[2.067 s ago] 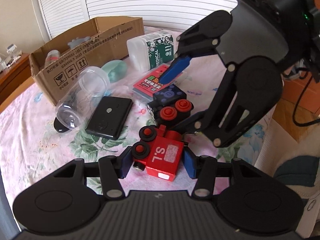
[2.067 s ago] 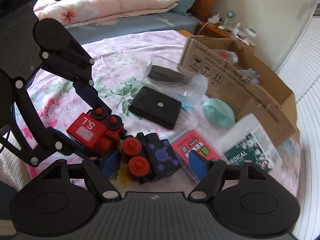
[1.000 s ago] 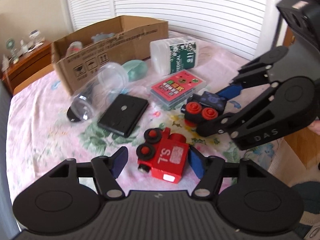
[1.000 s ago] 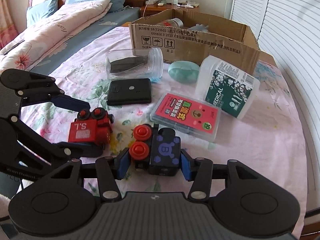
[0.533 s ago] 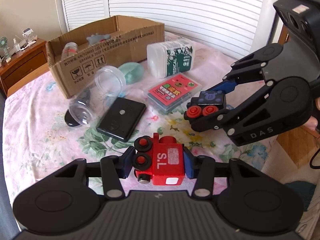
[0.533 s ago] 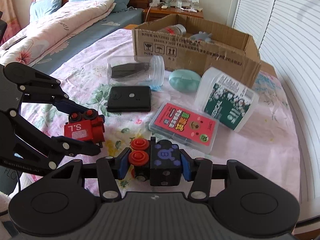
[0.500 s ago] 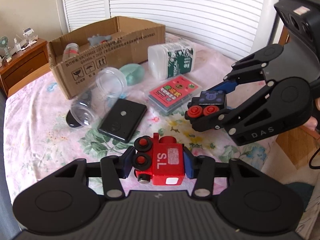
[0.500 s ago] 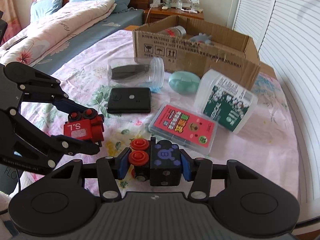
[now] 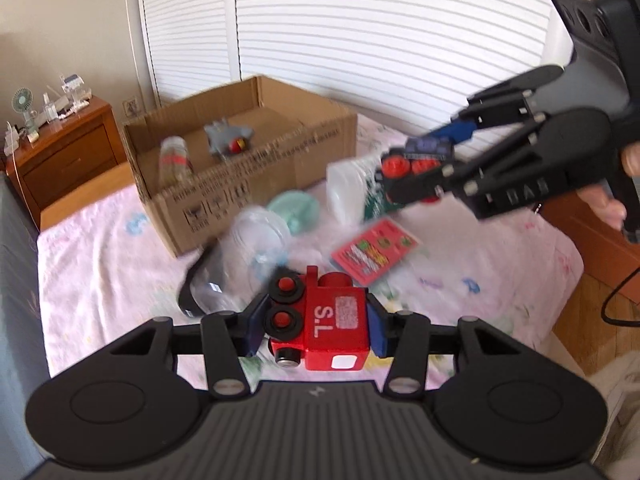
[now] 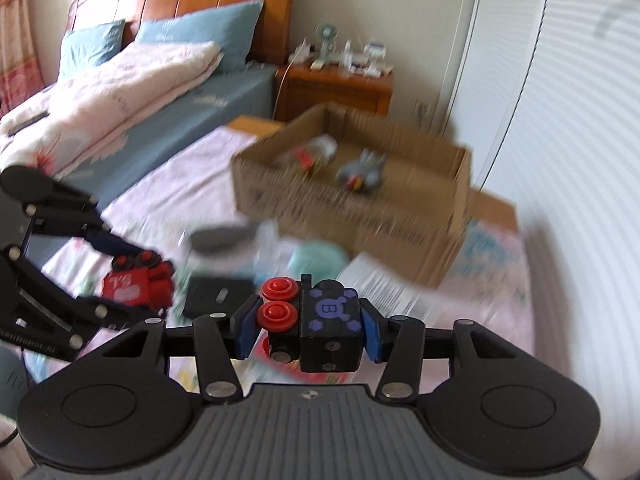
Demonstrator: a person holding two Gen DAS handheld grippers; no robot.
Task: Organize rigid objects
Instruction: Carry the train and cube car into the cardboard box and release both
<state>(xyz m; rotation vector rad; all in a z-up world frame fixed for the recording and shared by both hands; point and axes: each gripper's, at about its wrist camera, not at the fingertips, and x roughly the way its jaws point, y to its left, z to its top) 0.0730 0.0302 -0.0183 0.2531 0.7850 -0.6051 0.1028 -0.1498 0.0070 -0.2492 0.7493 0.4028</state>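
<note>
My left gripper (image 9: 316, 330) is shut on a red toy train marked "S.L" (image 9: 320, 320), held up off the floral bedspread (image 9: 100, 248). My right gripper (image 10: 306, 330) is shut on a black toy train with red wheels and a purple "B" (image 10: 320, 322), also lifted. In the left wrist view the right gripper (image 9: 424, 164) hangs at the upper right with the black train (image 9: 416, 160) between its blue pads. In the right wrist view the left gripper (image 10: 120, 272) shows at the left with the red train (image 10: 138, 284). The open cardboard box (image 9: 248, 160) stands beyond both.
On the bedspread lie a clear jar (image 9: 240, 264), a mint case (image 9: 296, 208), a white medical tub (image 9: 356, 192), a red card box (image 9: 374, 250) and a black flat case (image 10: 218, 296). Inside the cardboard box (image 10: 352, 196) lie a bottle (image 9: 174, 160) and a grey toy (image 9: 228, 136). A wooden nightstand (image 9: 64, 144) stands behind.
Both grippers have risen off the bedspread with their trains. The left closed on the red train a second ago. The view now tips up toward the box and blurs with motion.
</note>
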